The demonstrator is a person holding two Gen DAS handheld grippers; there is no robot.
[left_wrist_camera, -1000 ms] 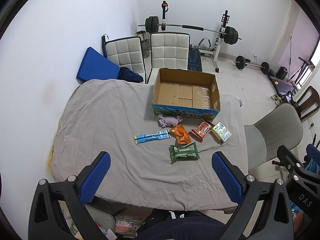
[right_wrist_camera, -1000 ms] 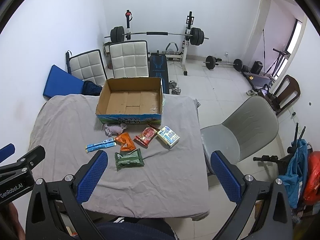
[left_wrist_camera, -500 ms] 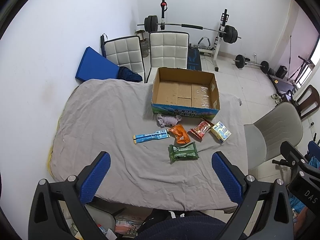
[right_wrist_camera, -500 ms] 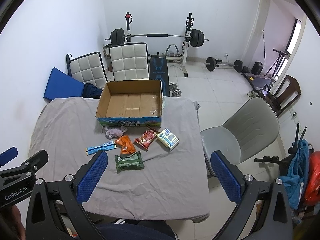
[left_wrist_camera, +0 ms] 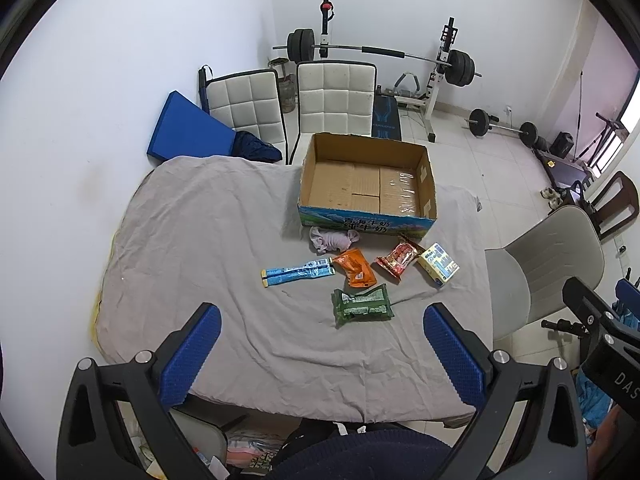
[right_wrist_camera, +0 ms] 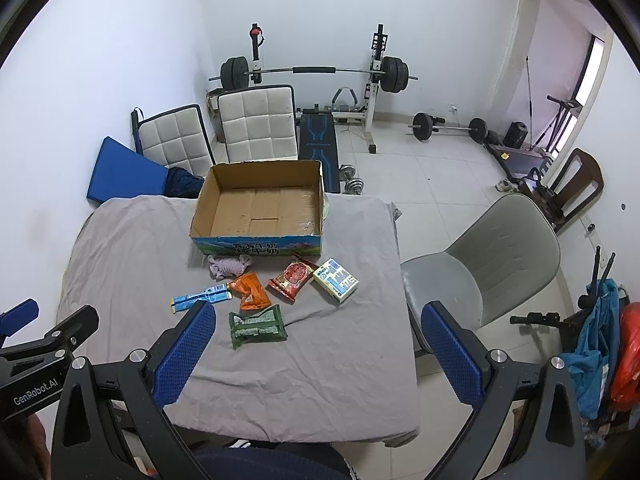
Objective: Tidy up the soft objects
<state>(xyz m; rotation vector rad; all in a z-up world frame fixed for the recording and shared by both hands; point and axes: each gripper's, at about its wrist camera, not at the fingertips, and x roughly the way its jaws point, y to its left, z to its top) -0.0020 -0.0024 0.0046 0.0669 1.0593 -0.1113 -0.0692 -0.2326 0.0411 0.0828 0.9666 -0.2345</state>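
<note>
An empty cardboard box (left_wrist_camera: 366, 184) (right_wrist_camera: 260, 204) stands at the far side of a table under a grey cloth (left_wrist_camera: 192, 240) (right_wrist_camera: 132, 248). In front of it lie a crumpled pale cloth (left_wrist_camera: 334, 238) (right_wrist_camera: 228, 266), a blue stick packet (left_wrist_camera: 298, 272) (right_wrist_camera: 200, 298), an orange pouch (left_wrist_camera: 356, 268) (right_wrist_camera: 250, 290), a red snack bag (left_wrist_camera: 398, 258) (right_wrist_camera: 292, 276), a small white-and-blue carton (left_wrist_camera: 439, 264) (right_wrist_camera: 335, 280) and a green packet (left_wrist_camera: 362, 305) (right_wrist_camera: 257, 326). My left gripper (left_wrist_camera: 320, 344) and right gripper (right_wrist_camera: 316, 344) hover open and empty above the table's near edge, well short of the items.
Two white padded chairs (left_wrist_camera: 336, 98) and a blue mat (left_wrist_camera: 186, 132) stand behind the table, a grey chair (right_wrist_camera: 504, 248) to its right. A barbell rack (right_wrist_camera: 316, 72) and loose weights sit on the tiled floor. Bags hang at the far right (right_wrist_camera: 600, 332).
Both views have drifted slightly, so the box and packets sit a touch lower and leftward in frame. Nothing on the table has moved; both grippers stay open.
</note>
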